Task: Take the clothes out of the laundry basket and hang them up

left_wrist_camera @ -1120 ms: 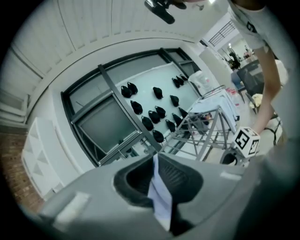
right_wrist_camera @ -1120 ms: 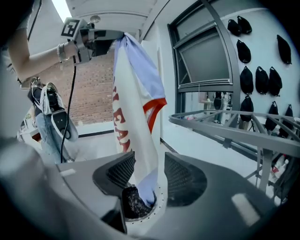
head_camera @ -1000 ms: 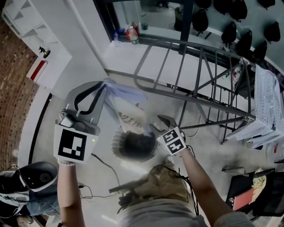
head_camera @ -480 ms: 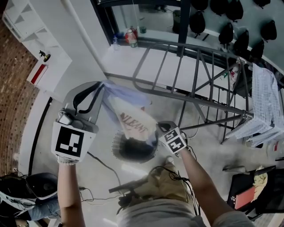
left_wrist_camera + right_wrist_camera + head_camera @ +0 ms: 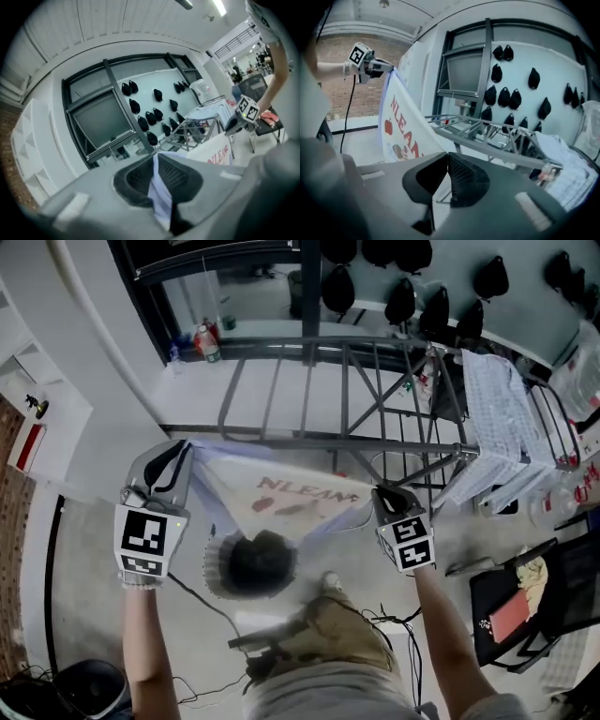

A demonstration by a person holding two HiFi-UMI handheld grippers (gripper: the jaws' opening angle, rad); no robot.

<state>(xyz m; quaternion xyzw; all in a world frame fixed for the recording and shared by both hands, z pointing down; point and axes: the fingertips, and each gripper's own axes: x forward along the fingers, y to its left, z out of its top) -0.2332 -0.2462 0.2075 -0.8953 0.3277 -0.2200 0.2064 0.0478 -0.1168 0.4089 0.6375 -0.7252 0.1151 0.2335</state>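
A white garment (image 5: 291, 502) with red print is held spread between the 2 grippers, above the laundry basket (image 5: 214, 570) and just in front of the near rail of the drying rack (image 5: 309, 435). The left gripper (image 5: 184, 448) is clamped on 1 upper corner, and a fold of pale cloth is seen pinched between its pads (image 5: 180, 176). The right gripper (image 5: 381, 493) is closed tight at the opposite corner, its jaws meeting with only thin fabric judged to be caught between them. The cloth is judged light, soft and limp, so it would be expected to collapse on itself if 1 corner were released. No fragility is expected, though thin fabric could slip from a shallow pinch. The best hold is judged to be at the 2 top corners, as taken here, so that the top hem is kept taut and can be laid over a rail.
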